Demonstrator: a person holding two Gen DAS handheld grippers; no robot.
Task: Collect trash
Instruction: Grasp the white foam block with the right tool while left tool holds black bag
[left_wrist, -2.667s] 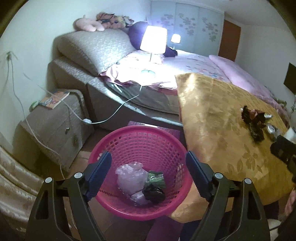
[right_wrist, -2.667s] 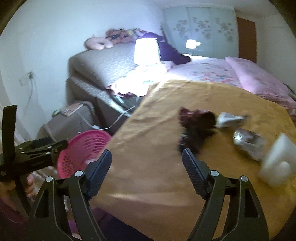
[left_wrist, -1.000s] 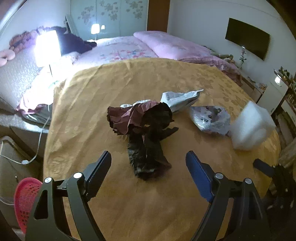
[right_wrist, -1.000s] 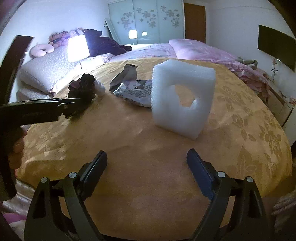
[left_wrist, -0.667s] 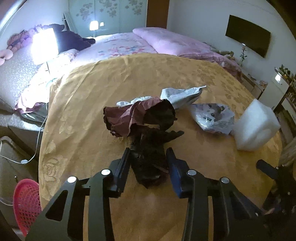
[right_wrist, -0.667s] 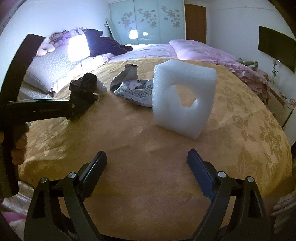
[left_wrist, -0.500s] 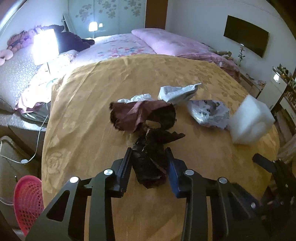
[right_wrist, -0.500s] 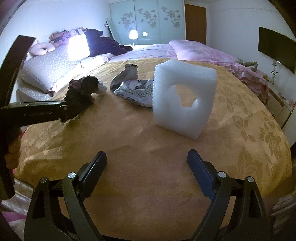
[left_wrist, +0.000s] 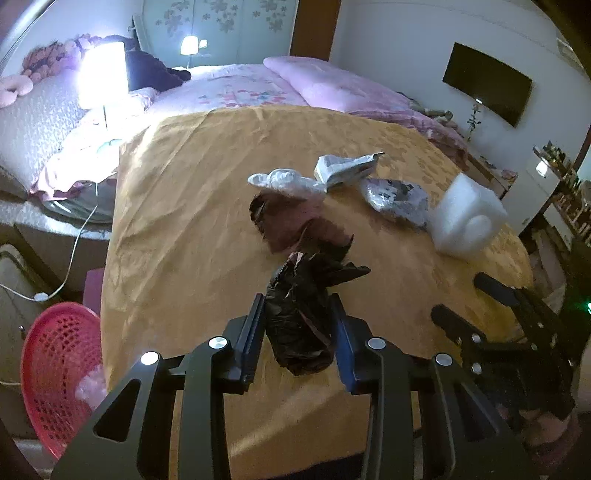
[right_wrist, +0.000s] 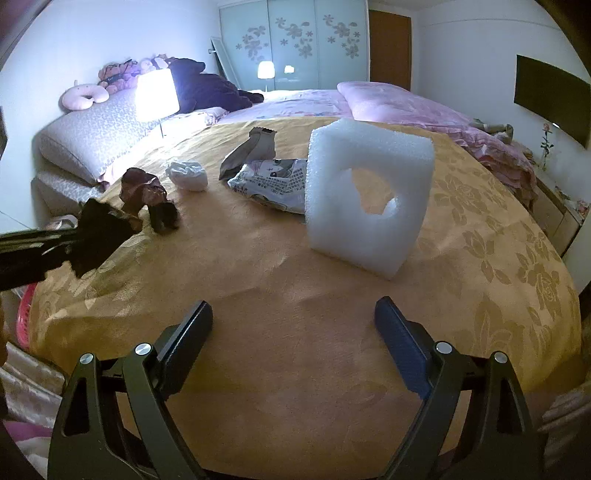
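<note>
My left gripper (left_wrist: 297, 301) is shut on a crumpled black wrapper (left_wrist: 301, 332), held just above the gold tablecloth (left_wrist: 177, 229); from the right wrist the same wrapper (right_wrist: 98, 236) shows at the far left. Behind it on the cloth lie a maroon wrapper (left_wrist: 284, 221), a white wad (left_wrist: 284, 181), a grey packet (left_wrist: 347, 168), a printed foil bag (left_wrist: 399, 197) and a white foam block (left_wrist: 467, 221). My right gripper (right_wrist: 293, 332) stands open over bare cloth, short of the foam block (right_wrist: 365, 195).
A pink mesh basket (left_wrist: 55, 369) with some trash in it sits on the floor below the table's left edge. A bed (left_wrist: 258, 88) with a lit lamp (left_wrist: 101, 74) lies beyond the table. A cable (left_wrist: 74, 258) trails by the bedside.
The left gripper closed on the black wrapper and drew it back toward me, away from the maroon wrapper, which stayed on the cloth. The right gripper has not moved.
</note>
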